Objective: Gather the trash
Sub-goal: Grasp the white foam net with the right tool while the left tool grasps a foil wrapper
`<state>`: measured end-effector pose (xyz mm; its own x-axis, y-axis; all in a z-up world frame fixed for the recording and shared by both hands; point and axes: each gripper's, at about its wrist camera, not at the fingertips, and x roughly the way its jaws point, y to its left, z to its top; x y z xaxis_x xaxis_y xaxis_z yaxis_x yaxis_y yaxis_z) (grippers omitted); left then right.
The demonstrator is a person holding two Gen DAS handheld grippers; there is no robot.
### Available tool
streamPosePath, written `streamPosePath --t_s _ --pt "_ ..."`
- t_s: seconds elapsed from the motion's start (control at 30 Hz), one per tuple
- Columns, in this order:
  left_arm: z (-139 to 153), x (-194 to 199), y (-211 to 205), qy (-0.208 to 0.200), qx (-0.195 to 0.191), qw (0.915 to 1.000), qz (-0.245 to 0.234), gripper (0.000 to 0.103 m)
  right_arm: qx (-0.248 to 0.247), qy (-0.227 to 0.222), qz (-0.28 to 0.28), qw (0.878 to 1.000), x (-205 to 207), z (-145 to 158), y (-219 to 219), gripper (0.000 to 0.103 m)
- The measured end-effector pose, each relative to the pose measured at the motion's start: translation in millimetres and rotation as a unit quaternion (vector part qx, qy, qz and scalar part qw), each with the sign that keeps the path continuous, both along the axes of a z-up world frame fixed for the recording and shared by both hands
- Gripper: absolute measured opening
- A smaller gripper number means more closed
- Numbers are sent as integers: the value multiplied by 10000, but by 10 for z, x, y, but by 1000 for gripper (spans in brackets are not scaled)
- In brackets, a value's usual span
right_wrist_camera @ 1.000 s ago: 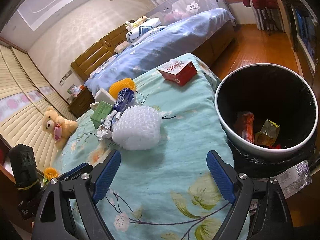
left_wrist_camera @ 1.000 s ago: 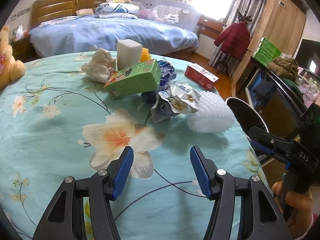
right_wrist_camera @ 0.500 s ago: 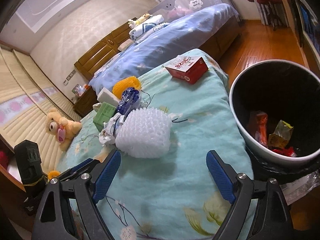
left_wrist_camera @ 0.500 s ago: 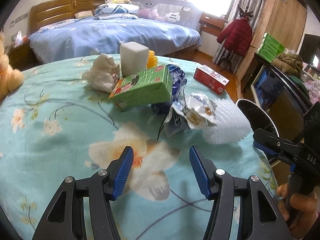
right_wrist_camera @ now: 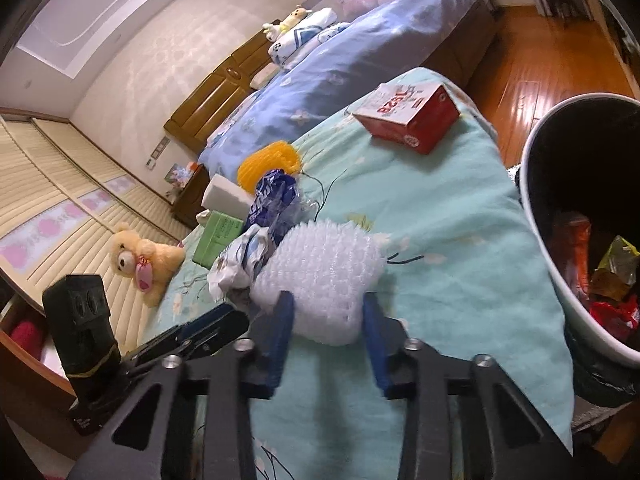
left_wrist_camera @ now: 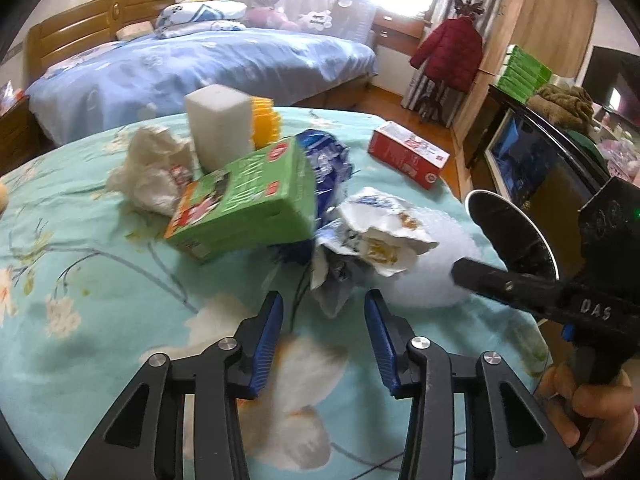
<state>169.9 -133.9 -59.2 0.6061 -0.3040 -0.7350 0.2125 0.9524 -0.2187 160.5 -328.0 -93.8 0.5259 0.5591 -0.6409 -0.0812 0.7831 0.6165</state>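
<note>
**A:** Bedroom w/ a blue-quilted bed (left_wrist_camera: 208, 68) at the back; up front a table under a teal floral cloth (left_wrist_camera: 80, 280). What sat on it?

**B:** Trash, bunched mid-table: green carton (left_wrist_camera: 244, 200) tilted on the heap, white foam block (left_wrist_camera: 220, 128) upright behind it, yellow foam net (right_wrist_camera: 270, 162) beside that, crumpled tissue (left_wrist_camera: 154, 172) to the left, blue wrapper (left_wrist_camera: 330, 164), torn white wrapper (left_wrist_camera: 380, 236). Red box (right_wrist_camera: 408, 114) lay apart, nr the far edge.

**A:** Right gripper (right_wrist_camera: 328, 320)?

**B:** Its jaws were closing, w/ the white foam net (right_wrist_camera: 324, 272) between the blue pads. Pads looked to be at the net's sides; couldn't tell for sure if they pressed it yet.

**A:** Left gripper (left_wrist_camera: 324, 316)?

**B:** Closing too, nothing between the pads. It pointed at the torn wrapper's lower edge, just short of it, above the cloth.

**A:** Bin?

**B:** White-rimmed bin (right_wrist_camera: 540, 216) w/ black liner stood off the table's right side, w/ orange, yellow & red wrappers inside. Teddy bear (right_wrist_camera: 140, 256) sat on the table's far-left part.
</note>
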Motion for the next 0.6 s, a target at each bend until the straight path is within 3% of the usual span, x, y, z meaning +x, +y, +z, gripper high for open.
streamPosePath --t_s 0.1,0.17,0.27,0.6 --pt "-42 80 -56 21 13 10000 -85 30 46 25 -10 10000 -26 -17 -29 23" --pt "-83 130 -88 79 20 9999 -132 12 77 32 -38 10000 -41 -14 -63 22" --pt "-78 148 -98 24 0 9999 -149 6 32 -20 -45 10000 -71 18 -84 21" --pt "8 -183 -88 -301 -116 9995 6 2 -54 -171 -278 9995 -281 141 -273 20"
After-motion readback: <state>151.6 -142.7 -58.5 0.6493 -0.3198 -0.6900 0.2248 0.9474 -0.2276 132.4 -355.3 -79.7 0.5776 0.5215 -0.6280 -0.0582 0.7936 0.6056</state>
